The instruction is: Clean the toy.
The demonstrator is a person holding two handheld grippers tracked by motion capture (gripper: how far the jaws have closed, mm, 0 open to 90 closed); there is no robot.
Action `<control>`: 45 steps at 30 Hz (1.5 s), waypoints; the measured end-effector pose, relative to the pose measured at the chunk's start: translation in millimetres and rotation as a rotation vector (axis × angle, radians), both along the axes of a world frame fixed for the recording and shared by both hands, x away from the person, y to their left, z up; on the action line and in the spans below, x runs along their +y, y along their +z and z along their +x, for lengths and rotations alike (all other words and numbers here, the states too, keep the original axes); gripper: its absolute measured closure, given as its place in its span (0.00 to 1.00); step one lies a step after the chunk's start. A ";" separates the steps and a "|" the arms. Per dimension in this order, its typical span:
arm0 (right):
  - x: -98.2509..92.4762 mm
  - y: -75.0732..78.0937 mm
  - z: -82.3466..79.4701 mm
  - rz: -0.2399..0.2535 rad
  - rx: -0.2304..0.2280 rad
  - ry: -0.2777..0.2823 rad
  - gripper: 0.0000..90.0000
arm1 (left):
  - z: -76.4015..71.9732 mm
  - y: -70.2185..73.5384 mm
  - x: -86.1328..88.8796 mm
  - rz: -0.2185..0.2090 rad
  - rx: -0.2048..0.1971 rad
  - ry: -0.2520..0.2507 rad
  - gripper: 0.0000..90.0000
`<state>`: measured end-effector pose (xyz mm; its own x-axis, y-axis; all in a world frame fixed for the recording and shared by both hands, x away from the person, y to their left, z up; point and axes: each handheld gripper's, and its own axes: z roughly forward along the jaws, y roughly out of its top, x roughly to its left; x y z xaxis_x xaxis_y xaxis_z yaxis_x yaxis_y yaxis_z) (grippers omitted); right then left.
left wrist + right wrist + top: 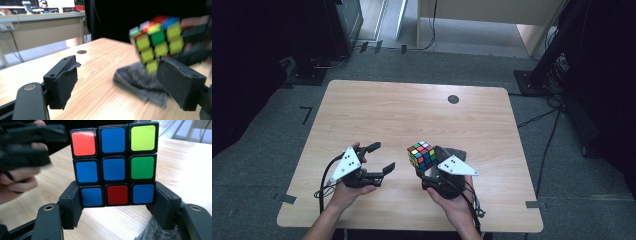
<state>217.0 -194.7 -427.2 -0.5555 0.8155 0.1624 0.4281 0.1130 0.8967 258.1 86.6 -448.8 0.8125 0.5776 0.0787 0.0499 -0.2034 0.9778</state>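
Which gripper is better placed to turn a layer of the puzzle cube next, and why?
Probably the left gripper: its jaws stand open with nothing between them, beside the puzzle cube. The right gripper is shut on the cube's bottom layer, holding it above the table, so it steadies.

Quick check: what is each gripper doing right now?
Left gripper: open, holding nothing.
Right gripper: closed on the puzzle cube, bottom row between its pads.

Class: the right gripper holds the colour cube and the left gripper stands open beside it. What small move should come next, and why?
Probably bring the left gripper across to the cube and close on a free layer. Its jaws stand open with nothing between them, while the right gripper clamps the cube's bottom row, steadying it.
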 end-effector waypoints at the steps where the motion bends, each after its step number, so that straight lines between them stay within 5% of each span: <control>1: -1.4 2.4 0.2 0.006 0.006 0.013 0.38 | -1.8 -1.6 -3.5 0.033 -0.022 -0.002 0.19; 6: -3.6 10.8 0.4 0.034 0.042 0.077 0.38 | -14.2 -11.1 -24.2 0.227 -0.157 -0.008 0.19; 8: -3.2 12.7 0.5 0.042 0.061 0.100 0.38 | -17.9 -13.4 -29.6 0.269 -0.194 -0.012 0.19; 21: 10.9 9.9 3.6 0.011 0.220 0.194 0.38 | -32.2 -18.6 -45.0 0.347 -0.349 -0.015 0.20; 27: 16.5 6.5 4.8 -0.009 0.265 0.213 0.38 | -38.7 -24.4 -51.9 0.384 -0.393 -0.021 0.36; 30: 14.3 5.8 4.9 0.014 0.261 0.210 0.37 | -36.7 -24.2 -49.3 0.348 -0.351 -0.027 0.37; 35: 4.3 14.4 4.5 0.070 0.209 0.191 0.21 | -28.4 -22.4 -39.7 0.282 -0.246 -0.014 0.38; 40: -19.8 19.8 7.4 0.103 0.124 0.061 0.18 | -14.8 -17.8 -25.2 0.167 -0.102 -0.031 0.38; 45: -38.2 -0.9 19.9 -0.030 0.127 -0.120 0.18 | -5.9 -12.6 -11.3 0.061 -0.008 -0.045 0.37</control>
<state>236.9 -232.9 -428.1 -0.4301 0.8804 0.2000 0.5499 0.0798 0.8314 252.2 75.3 -461.4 0.8367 0.5345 0.1194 0.0312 -0.2641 0.9640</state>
